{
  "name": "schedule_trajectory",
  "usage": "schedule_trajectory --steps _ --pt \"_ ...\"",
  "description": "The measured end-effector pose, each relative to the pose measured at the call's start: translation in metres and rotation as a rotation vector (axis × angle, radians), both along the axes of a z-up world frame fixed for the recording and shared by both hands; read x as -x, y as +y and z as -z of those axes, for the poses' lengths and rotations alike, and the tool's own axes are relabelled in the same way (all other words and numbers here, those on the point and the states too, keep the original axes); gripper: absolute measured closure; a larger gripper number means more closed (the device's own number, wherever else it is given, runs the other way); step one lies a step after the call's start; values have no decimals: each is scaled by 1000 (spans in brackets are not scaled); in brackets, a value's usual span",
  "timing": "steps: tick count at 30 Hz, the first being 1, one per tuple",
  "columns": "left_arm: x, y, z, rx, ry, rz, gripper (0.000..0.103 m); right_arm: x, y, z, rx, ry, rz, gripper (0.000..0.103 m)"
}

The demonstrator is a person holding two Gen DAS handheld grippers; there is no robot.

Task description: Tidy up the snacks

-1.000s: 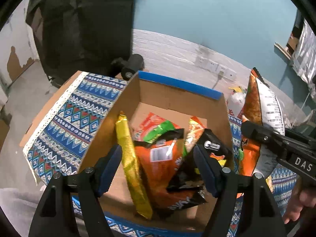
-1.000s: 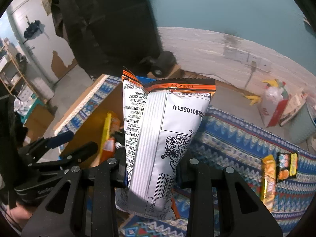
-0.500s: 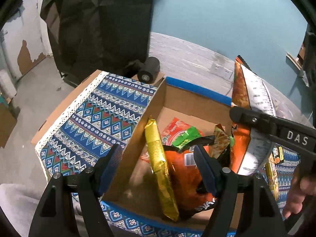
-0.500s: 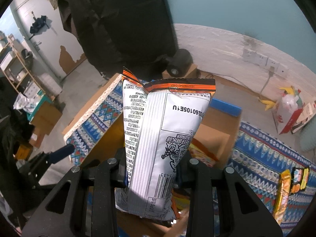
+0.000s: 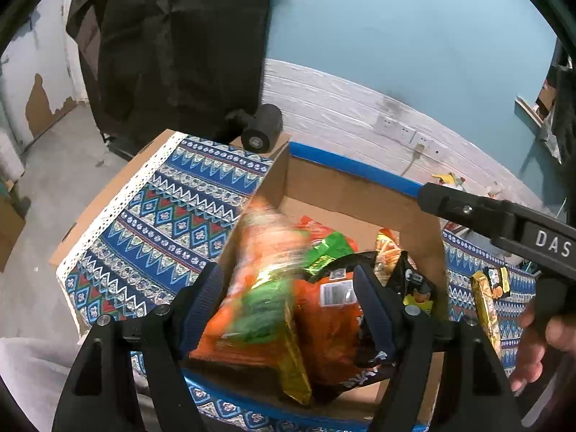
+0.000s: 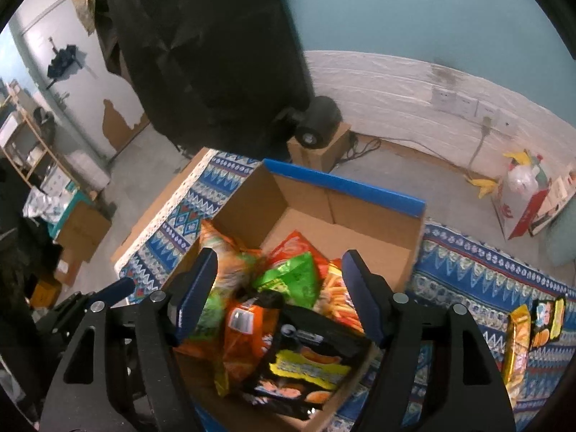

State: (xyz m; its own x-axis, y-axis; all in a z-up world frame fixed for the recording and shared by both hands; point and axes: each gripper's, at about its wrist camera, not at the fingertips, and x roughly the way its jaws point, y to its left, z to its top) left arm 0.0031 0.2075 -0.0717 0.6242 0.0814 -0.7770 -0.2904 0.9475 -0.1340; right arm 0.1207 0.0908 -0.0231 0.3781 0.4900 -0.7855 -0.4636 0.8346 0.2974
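Observation:
A cardboard box (image 5: pixel 345 176) with a blue rim holds several snack packets: orange, green, black (image 6: pixel 306 363) and a gold bar (image 5: pixel 293 360). A blurred orange and green bag (image 5: pixel 259 288) is dropping into the box's left side, also seen in the right wrist view as the bag (image 6: pixel 223 262). My right gripper (image 6: pixel 279 262) hangs over the box with its jaws opening and nothing between the pads. It reaches in from the right as the right gripper (image 5: pixel 504 223) in the left wrist view. My left gripper (image 5: pixel 284 280) hovers open above the box's near side, holding nothing.
The box stands on a blue patterned cloth (image 5: pixel 162 223). Two snack packets (image 6: pixel 516 342) lie on the cloth to the right of the box. A black cylinder (image 6: pixel 320 118) sits on a small carton behind. A hand (image 5: pixel 540 342) grips the right tool.
The right gripper carried the white-backed bag leftward over the box, then opened; the bag left its jaws and is falling into the box. The left gripper stays open.

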Motion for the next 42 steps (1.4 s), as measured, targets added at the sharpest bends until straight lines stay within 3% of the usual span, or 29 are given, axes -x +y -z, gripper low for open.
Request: schedule_trajectory --steps 21,42 --pt "-22 -90 10 38 51 181 26 11 -120 4 102 0 119 30" --pt "-48 -211 32 2 146 377 26 22 -272 45 194 80 333 30"
